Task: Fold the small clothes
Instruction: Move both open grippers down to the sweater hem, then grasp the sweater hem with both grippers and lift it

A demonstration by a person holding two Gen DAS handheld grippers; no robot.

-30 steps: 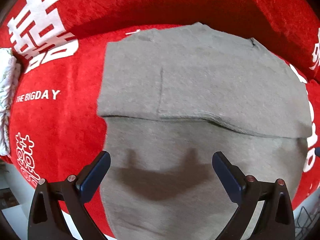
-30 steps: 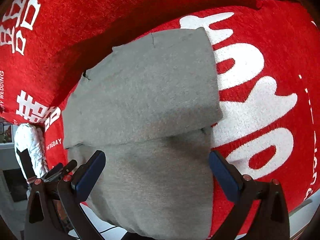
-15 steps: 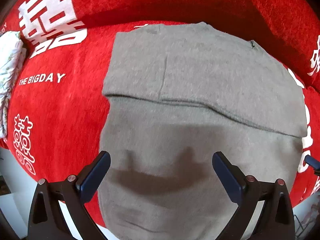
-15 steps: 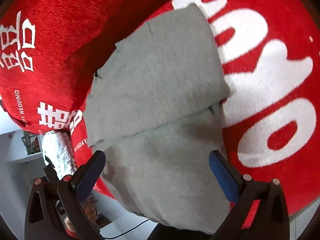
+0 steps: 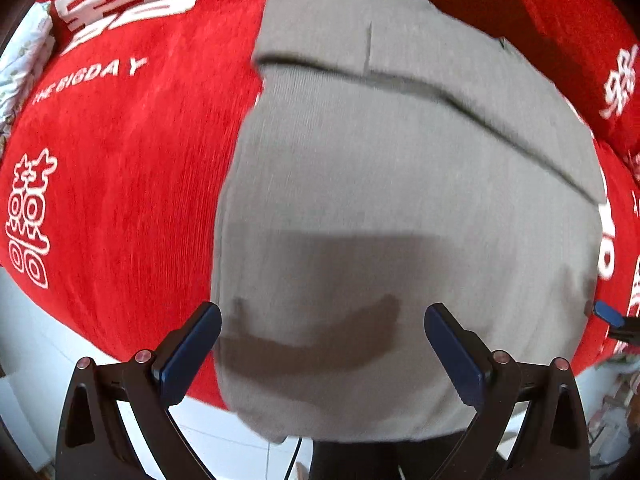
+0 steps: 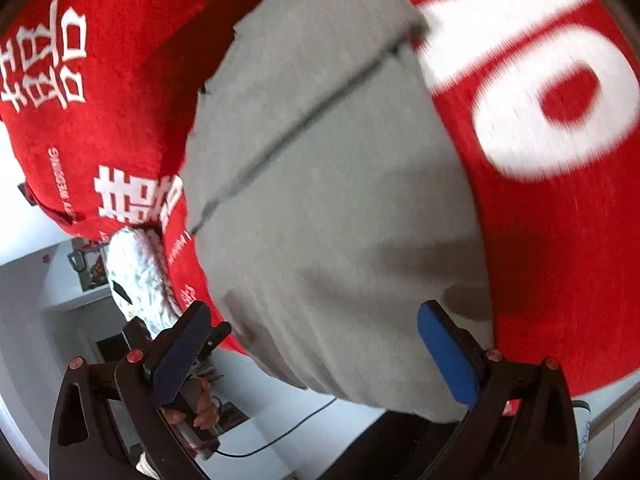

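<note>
So here's where we're at: our left gripper (image 5: 322,344) is spread wide with nothing between the blue pads, hanging just above the near end of the grey garment (image 5: 400,208). Same story for our right gripper (image 6: 316,348), jaws wide apart and holding nothing, right over the garment's (image 6: 332,200) near hem.

The garment is lying on the red blanket (image 5: 132,152) with the white lettering. In the left wrist view it fills the middle of the frame and runs from about 12 o'clock down to 6 o'clock, where its lower edge droops off the front of the blanket. The far part is folded over on itself, and that fold edge crosses from roughly 11 o'clock down toward 3 o'clock. A dark shadow of the gripper falls across the cloth just ahead of the pads.

In the right wrist view the blanket (image 6: 560,240) sits at 3 o'clock with big white characters on it, and the fold line runs diagonally from 1 o'clock down to 9 o'clock. At 8 o'clock there's a white patterned cloth (image 6: 136,276) bunched beside the blanket's edge, and down near 7 o'clock we can see a hand (image 6: 198,404) wrapped round the other gripper's handle. A thin black cable (image 6: 280,432) trails over the pale floor (image 6: 256,384) at 6 o'clock. Both shots are a bit blurry.
</note>
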